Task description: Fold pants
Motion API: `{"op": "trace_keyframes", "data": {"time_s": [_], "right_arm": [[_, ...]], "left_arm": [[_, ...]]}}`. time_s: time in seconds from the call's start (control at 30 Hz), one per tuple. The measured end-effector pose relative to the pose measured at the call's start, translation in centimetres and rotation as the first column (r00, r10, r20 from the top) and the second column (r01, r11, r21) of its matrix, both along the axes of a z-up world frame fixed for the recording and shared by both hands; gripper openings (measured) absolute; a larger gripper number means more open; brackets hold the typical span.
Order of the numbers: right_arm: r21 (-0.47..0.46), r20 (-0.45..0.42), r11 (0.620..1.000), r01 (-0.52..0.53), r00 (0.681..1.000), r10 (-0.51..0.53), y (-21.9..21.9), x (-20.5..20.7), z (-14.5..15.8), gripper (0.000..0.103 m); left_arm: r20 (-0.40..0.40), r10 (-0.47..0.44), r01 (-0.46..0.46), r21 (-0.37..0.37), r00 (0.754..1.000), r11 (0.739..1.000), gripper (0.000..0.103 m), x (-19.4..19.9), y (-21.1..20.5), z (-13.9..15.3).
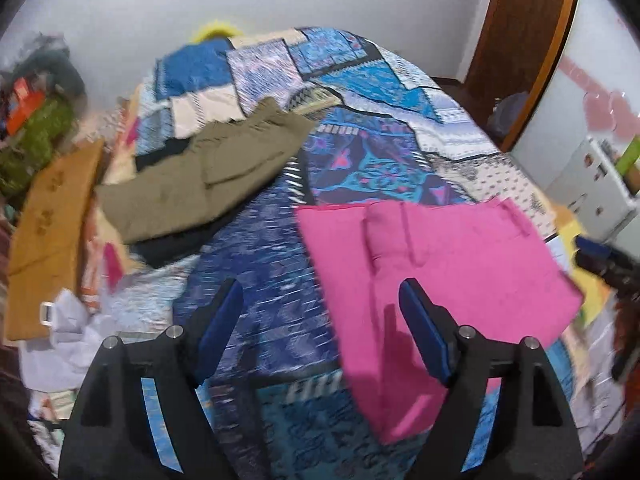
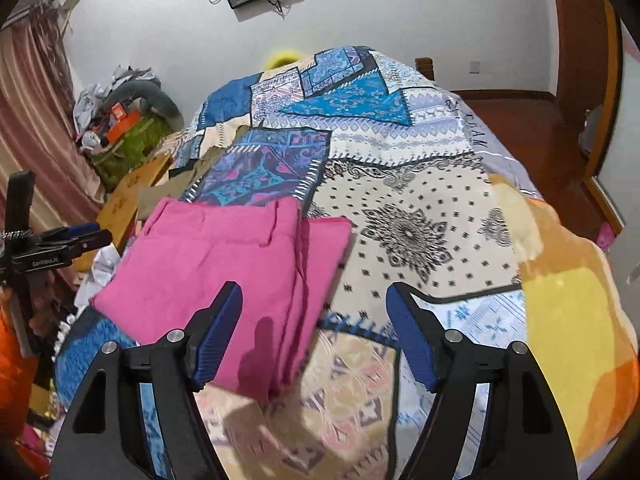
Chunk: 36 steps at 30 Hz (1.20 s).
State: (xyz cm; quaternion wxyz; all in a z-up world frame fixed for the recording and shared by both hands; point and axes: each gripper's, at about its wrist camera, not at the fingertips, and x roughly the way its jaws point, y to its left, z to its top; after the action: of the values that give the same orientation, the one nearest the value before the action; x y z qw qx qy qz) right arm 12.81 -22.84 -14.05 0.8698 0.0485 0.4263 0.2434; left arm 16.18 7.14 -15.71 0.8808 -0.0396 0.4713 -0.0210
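Note:
Pink pants (image 1: 440,264) lie folded flat on the patterned bed cover, also in the right wrist view (image 2: 224,256). My left gripper (image 1: 320,300) is open and empty, hovering above the pants' left edge. My right gripper (image 2: 314,304) is open and empty, above the pants' right edge. The left gripper also shows at the left of the right wrist view (image 2: 76,240), and the right gripper at the right edge of the left wrist view (image 1: 608,260).
Olive-green pants (image 1: 208,172) lie folded on a dark garment at the bed's far left. A brown cardboard box (image 1: 48,240) and cluttered bags stand left of the bed. An orange-yellow blanket (image 2: 576,320) lies at the right. A wooden door (image 1: 520,40) is at the back right.

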Motion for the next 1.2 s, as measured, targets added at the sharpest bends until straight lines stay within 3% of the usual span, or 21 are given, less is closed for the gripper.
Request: {"op": "trace_keyframes", "data": {"time_s": [0.23,0.37,0.47,0.53,0.63,0.7,0.9,1.2], "right_arm": [[0.013,-0.106,0.999,-0.041,0.993,0.042,1.6,1.8,-2.7,0.071],[0.088,-0.169,0.996,-0.036,0.984,0.05,1.2,3.0,-3.9,0.073],[0.118,-0.177,0.993,-0.028,0.983,0.049,1.2,3.5,-4.2,0.071],[0.125,-0.172,0.992,-0.031,0.984,0.053,1.4,3.7,-4.3,0.068],[0.123,-0.154,0.991,-0.046,0.986,0.064,1.9,3.9,-4.1,0.052],[0.129,-0.15,0.99,-0.055,0.986,0.074,2.2,4.1,-3.9,0.039],[0.134,-0.129,0.99,-0.044,0.99,0.061,2.6,4.7,-3.4,0.018],[0.123,0.011,0.986,-0.11,0.994,0.109,4.6,5.1,1.3,0.012]], "left_arm": [[-0.107,-0.023,0.01,-0.117,0.994,0.993,0.08,2.9,-0.5,-3.5],[-0.14,-0.035,0.005,-0.207,0.99,0.978,0.081,3.6,-0.1,-4.6],[-0.145,-0.058,0.026,-0.215,0.988,0.976,0.081,3.9,-0.7,-4.9],[-0.136,-0.073,0.042,-0.216,0.988,0.976,0.075,4.0,-1.1,-4.8],[-0.123,-0.111,0.077,-0.249,0.986,0.965,0.055,4.2,-1.7,-4.5],[-0.115,-0.125,0.094,-0.244,0.986,0.965,0.041,4.2,-2.0,-4.1],[-0.077,-0.115,0.1,-0.175,0.99,0.98,0.024,3.7,-3.0,-2.8],[0.052,-0.098,0.102,-0.062,0.994,0.993,0.019,2.8,-2.8,2.1]]}}
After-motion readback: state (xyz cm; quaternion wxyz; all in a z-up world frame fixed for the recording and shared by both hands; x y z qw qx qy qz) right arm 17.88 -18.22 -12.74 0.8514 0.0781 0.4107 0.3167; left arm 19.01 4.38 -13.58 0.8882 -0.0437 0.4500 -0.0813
